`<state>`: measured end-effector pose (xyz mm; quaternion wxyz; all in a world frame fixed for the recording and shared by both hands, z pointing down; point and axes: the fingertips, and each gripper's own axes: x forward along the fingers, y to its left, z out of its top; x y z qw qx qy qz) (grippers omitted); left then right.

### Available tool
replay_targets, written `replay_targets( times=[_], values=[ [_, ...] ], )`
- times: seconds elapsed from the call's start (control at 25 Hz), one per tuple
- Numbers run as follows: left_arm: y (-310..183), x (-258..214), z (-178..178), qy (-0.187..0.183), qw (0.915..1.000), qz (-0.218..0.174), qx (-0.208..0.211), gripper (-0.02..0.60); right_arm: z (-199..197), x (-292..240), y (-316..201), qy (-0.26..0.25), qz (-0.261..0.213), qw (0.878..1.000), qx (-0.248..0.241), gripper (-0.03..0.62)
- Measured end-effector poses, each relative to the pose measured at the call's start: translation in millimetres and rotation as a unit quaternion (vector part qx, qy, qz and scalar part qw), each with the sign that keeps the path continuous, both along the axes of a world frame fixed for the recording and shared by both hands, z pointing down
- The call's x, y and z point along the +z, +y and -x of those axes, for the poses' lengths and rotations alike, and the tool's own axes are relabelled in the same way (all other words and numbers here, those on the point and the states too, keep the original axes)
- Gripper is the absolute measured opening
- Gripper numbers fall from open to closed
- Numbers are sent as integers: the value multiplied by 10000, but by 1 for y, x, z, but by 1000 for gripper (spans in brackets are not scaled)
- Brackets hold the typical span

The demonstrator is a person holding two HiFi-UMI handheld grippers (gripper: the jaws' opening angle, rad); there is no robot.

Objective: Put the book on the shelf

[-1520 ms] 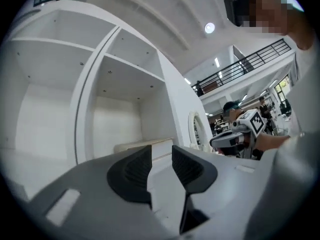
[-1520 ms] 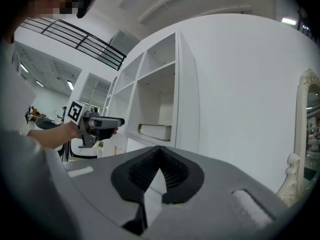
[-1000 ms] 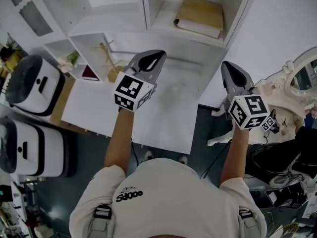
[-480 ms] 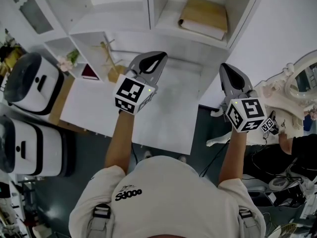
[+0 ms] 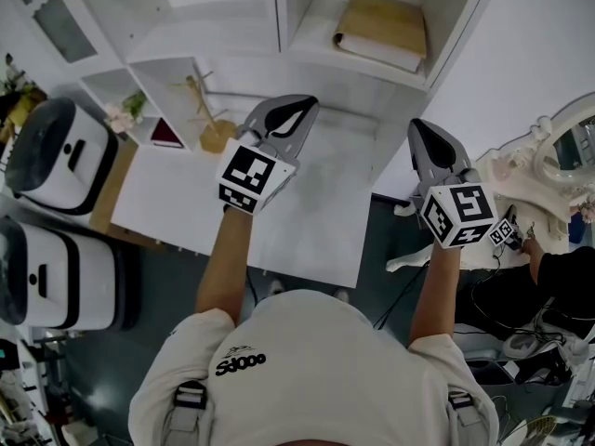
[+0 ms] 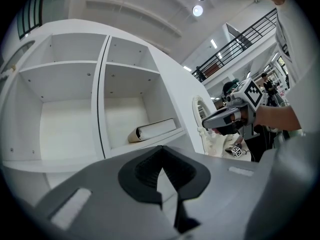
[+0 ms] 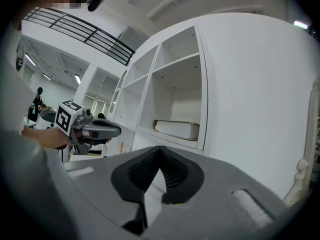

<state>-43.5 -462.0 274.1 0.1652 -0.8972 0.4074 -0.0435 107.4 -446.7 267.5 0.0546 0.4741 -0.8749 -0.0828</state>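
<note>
Neither the left gripper nor the right gripper had moved appreciably, jaws pressed together empty, with the book on the shelf, placement apparently complete.

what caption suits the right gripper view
Book lies flat on the white shelf, beyond the shut, empty right gripper.
</note>
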Motion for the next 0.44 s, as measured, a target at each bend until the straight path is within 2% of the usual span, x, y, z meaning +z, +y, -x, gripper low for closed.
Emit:
replay_targets(
  times=[0.44],
  values=[
    [-2, 2, -5, 21, 10000, 26, -1, 18, -4, 1, -1, -9, -3, 10000, 10, 2]
  ],
)
